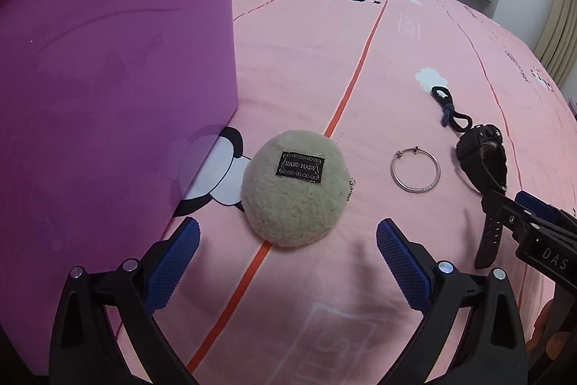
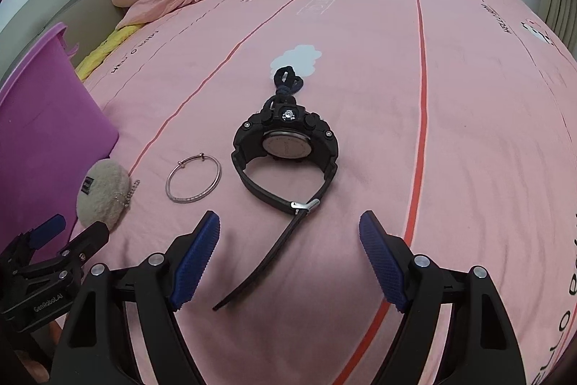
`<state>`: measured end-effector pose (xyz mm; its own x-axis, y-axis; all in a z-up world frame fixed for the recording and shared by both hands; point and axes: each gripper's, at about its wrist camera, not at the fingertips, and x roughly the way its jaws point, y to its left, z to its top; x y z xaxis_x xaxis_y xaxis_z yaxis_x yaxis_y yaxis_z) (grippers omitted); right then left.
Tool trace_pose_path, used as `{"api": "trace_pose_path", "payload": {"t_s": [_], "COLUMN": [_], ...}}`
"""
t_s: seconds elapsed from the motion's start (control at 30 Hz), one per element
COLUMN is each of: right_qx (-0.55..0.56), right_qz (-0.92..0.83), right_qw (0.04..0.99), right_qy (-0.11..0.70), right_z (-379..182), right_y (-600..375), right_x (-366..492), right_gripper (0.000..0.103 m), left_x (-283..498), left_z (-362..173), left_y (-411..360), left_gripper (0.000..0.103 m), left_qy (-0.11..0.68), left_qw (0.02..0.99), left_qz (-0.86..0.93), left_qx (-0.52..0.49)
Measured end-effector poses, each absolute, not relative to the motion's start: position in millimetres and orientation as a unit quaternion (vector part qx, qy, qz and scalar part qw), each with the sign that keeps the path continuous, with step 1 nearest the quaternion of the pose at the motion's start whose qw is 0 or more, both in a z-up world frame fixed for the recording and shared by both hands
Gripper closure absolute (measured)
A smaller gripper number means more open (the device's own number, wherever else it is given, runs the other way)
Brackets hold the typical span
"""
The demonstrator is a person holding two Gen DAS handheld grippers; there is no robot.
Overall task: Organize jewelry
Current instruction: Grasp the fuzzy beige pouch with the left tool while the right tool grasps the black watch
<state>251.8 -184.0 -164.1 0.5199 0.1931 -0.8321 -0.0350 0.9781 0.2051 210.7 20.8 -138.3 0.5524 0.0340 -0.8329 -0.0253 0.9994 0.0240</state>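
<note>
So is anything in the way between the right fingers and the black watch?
No, nothing visible. The black watch lies on the pink bedsheet straight ahead of the open right gripper, its loose strap end already between the fingers.

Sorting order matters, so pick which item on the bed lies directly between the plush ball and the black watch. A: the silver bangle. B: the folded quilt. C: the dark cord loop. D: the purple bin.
A: the silver bangle lies flat on the sheet between the plush ball and the black watch, touching neither; the dark cord loop sits beyond the watch.
</note>
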Motion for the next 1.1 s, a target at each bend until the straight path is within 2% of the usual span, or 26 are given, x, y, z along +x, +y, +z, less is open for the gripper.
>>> {"api": "trace_pose_path", "payload": {"t_s": [0.8,0.87,0.9,0.93,1.0,1.1], "right_qx": [0.034,0.038,0.039,0.038,0.044,0.068], "right_qz": [0.061,0.068,0.073,0.073,0.074,0.076], "right_qw": [0.88,0.88,0.88,0.881,0.881,0.88], "right_qy": [0.471,0.469,0.467,0.466,0.465,0.463], "right_z": [-182,-180,-179,-178,-178,-176], "right_y": [-176,-177,-176,-175,-177,-183], "right_x": [289,287,286,285,284,280], "right_gripper": [0.028,0.031,0.037,0.037,0.037,0.038], "left_x": [258,256,254,252,248,246], "left_z": [-172,-171,-170,-168,-166,-162], "left_y": [17,17,17,15,12,14], "left_gripper": [0.006,0.011,0.019,0.029,0.04,0.049], "left_qy": [0.487,0.485,0.484,0.481,0.478,0.479], "left_qw": [0.873,0.874,0.875,0.877,0.878,0.878], "left_qz": [0.023,0.017,0.013,0.009,0.006,0.005], "left_qx": [-0.014,-0.014,-0.012,-0.006,0.005,-0.001]}}
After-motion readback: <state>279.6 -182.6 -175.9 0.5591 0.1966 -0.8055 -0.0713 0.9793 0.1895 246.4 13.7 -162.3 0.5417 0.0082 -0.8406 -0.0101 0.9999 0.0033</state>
